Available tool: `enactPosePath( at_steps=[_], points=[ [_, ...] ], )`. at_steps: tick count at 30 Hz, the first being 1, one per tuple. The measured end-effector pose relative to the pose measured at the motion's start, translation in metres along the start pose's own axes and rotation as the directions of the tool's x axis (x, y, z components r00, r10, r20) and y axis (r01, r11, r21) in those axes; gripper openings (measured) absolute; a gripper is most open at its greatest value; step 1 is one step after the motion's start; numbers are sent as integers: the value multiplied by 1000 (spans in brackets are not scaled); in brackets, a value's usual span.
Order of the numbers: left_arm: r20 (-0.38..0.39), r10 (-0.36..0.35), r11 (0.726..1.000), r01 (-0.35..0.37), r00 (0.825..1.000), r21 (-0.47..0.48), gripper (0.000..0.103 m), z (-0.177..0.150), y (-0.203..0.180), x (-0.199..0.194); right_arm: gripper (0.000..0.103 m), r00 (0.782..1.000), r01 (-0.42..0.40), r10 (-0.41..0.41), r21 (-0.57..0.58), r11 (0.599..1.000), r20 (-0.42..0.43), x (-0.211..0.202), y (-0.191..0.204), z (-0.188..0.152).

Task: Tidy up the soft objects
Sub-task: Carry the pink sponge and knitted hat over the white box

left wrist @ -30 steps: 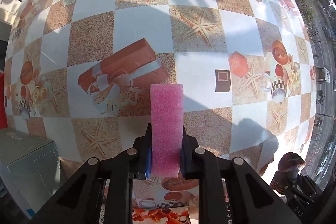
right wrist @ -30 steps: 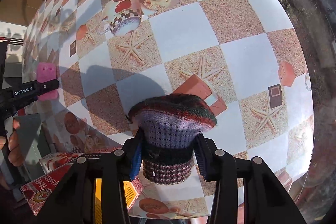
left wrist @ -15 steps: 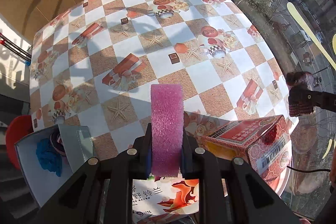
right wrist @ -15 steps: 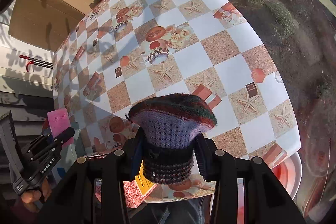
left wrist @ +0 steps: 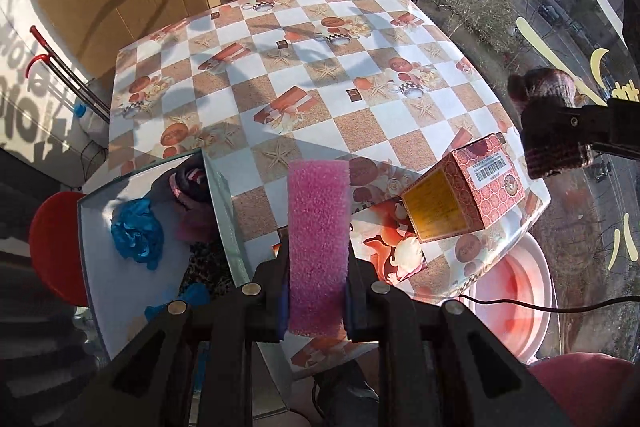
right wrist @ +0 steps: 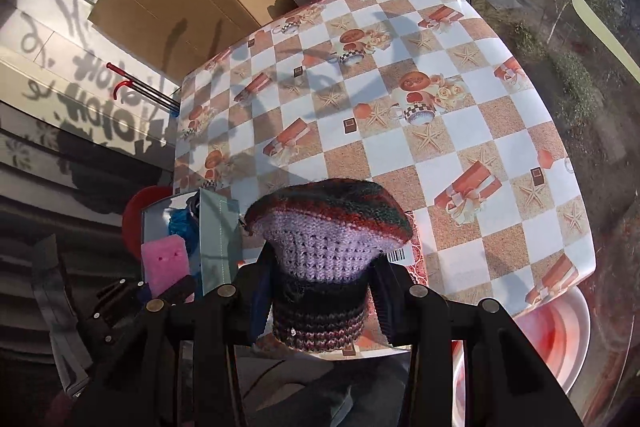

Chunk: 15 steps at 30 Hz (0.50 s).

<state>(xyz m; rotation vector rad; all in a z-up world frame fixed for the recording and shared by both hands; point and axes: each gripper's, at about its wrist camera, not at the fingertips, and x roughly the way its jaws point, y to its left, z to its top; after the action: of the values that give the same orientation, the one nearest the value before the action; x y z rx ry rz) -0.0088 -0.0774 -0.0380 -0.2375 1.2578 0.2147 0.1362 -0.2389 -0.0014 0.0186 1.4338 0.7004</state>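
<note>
— Both my grippers have risen high above the checkered table (left wrist: 328,75) since a second ago.
— And their jaws?
— Left gripper (left wrist: 316,291) clamps the pink sponge block (left wrist: 318,247); right gripper (right wrist: 320,295) clamps the striped knitted hat (right wrist: 326,247), both held in the air over the table's near edge.

Knitted hat (right wrist: 326,259) between right gripper (right wrist: 320,301) jaws; checkered table (right wrist: 460,131) beyond

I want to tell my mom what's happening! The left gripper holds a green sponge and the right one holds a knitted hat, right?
Nearly. The sponge clamped in the left gripper is pink, not green, as the left wrist view shows. The right gripper does hold a knitted hat.
</note>
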Motion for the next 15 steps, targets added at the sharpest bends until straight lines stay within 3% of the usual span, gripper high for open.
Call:
enactPosePath(
  at_steps=[6,15],
  points=[
    [20,59,995,-57,998,-79,22,-36,31,-18,45,995,-65,51,-152,986,-90,31,67,-26],
    [20,123,967,-115,992,-229,22,-75,67,-34,45,981,-119,56,-353,928,-185,56,134,-48]
  ],
)
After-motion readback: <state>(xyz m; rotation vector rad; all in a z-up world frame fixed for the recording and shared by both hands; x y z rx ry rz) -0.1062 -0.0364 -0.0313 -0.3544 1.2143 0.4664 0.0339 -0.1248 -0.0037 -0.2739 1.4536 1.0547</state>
